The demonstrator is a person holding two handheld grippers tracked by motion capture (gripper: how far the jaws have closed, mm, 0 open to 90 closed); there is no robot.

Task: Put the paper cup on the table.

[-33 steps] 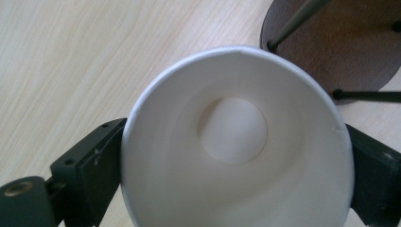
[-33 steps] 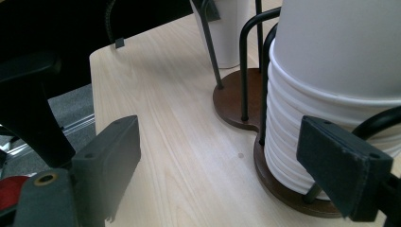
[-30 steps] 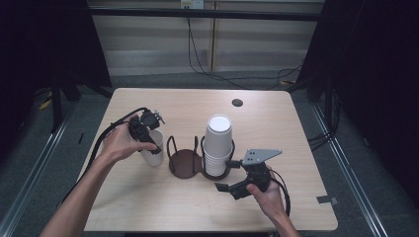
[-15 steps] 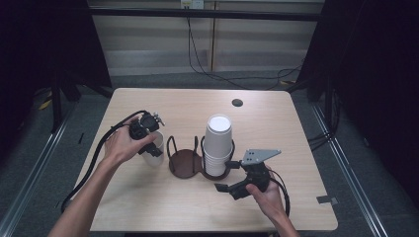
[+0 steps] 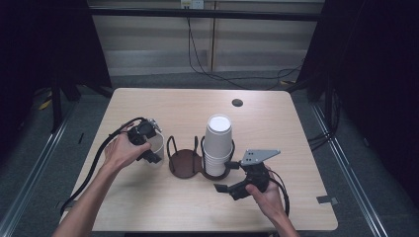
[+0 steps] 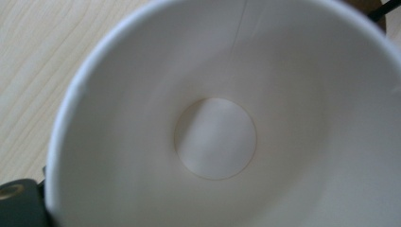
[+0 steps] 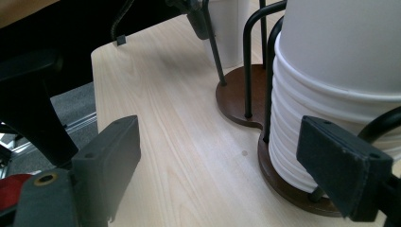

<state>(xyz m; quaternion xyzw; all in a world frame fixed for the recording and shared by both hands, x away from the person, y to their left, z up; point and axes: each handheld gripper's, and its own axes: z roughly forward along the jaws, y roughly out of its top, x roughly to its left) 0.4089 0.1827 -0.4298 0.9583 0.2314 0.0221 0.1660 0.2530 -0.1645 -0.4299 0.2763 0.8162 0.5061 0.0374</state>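
Observation:
A single white paper cup (image 5: 158, 142) stands upright just left of the brown wire cup holder (image 5: 184, 163). My left gripper (image 5: 150, 150) reaches over it from the left. The left gripper view looks straight down into the cup (image 6: 215, 137), with one dark pad (image 6: 16, 208) just outside the rim; the jaws have just been opening with the cup between them. A stack of upturned white cups (image 5: 218, 143) fills the holder's right ring. My right gripper (image 5: 228, 177) rests near the stack (image 7: 340, 85), its jaws open and empty (image 7: 227, 156).
The holder's left ring (image 7: 236, 90) is empty, with bare wire posts. A round cable hole (image 5: 237, 102) lies at the table's far side. The left gripper's cable (image 5: 99, 153) trails off the table's left edge. Dark floor and rails surround the table.
My left hand has sunk with the single cup, bringing it down beside the holder. The right hand and the cup stack have stayed put.

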